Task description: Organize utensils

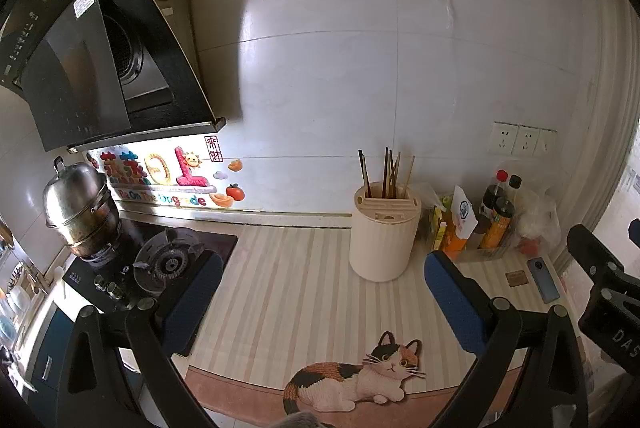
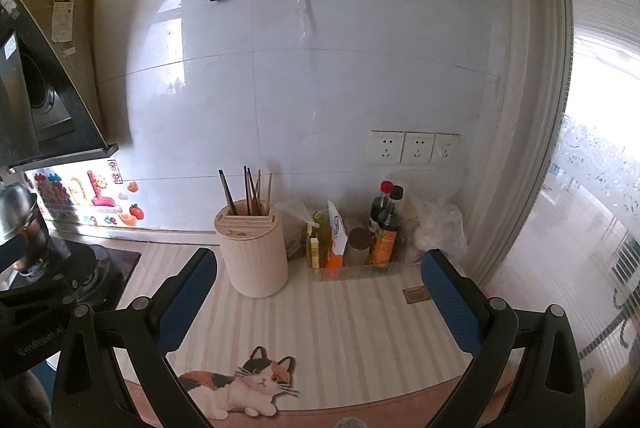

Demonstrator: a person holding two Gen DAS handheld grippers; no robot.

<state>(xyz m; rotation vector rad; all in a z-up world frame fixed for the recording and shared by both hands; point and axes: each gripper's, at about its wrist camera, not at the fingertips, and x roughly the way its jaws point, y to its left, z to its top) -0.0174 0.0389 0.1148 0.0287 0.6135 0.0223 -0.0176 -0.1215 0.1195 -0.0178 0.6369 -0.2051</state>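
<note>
A cream round utensil holder [image 1: 383,237] stands on the striped counter mat [image 1: 288,292], near the wall. Several chopsticks [image 1: 387,173] stand upright in its back slot. The holder [image 2: 253,252] and chopsticks [image 2: 249,191] also show in the right wrist view. My left gripper [image 1: 324,292] is open and empty, held above the mat in front of the holder. My right gripper [image 2: 320,288] is open and empty, also in front of the holder. Part of the right gripper's black body shows at the right edge of the left wrist view.
A gas stove [image 1: 160,260] with a steel pot [image 1: 78,204] sits at the left under a black range hood [image 1: 92,56]. Sauce bottles [image 2: 384,224] and packets stand in a clear tray right of the holder. A phone [image 1: 542,279] lies at the right. A cat picture [image 2: 244,384] marks the mat's front.
</note>
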